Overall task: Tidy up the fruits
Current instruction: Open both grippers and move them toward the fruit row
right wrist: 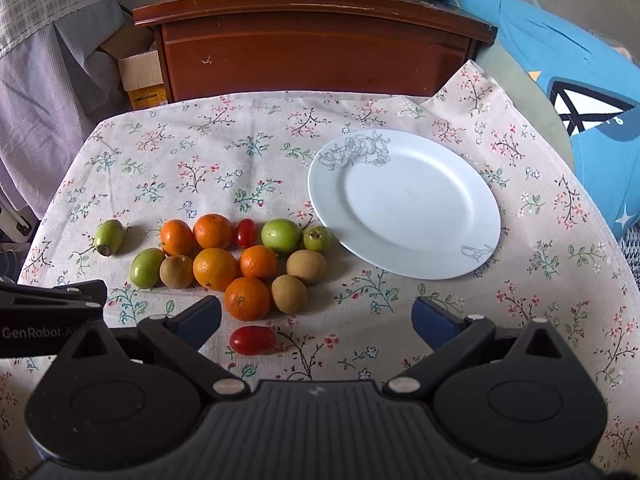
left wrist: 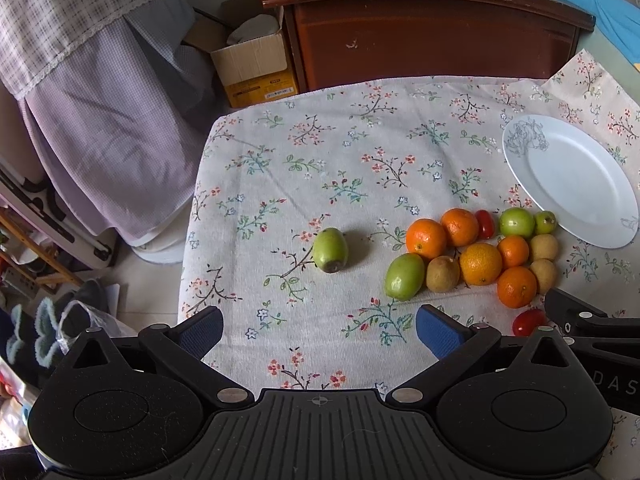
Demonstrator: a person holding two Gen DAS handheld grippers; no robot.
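A pile of fruit lies on the floral tablecloth (right wrist: 224, 152): several oranges (right wrist: 215, 269), green fruits (right wrist: 281, 236), brown kiwis (right wrist: 289, 294) and cherry tomatoes (right wrist: 252, 340). One green fruit (left wrist: 329, 250) lies apart to the left; it also shows in the right wrist view (right wrist: 109, 237). A white plate (right wrist: 404, 204) sits empty to the right of the pile, and shows in the left wrist view (left wrist: 572, 180). My left gripper (left wrist: 319, 332) is open and empty, near the front edge. My right gripper (right wrist: 316, 322) is open and empty, just behind a cherry tomato.
A dark wooden cabinet (right wrist: 316, 40) stands behind the table. A cardboard box (left wrist: 252, 68) and hanging checked cloth (left wrist: 100, 120) are at the left. A blue cushion (right wrist: 580, 80) lies at the right. The table's left edge drops to a cluttered floor (left wrist: 60, 280).
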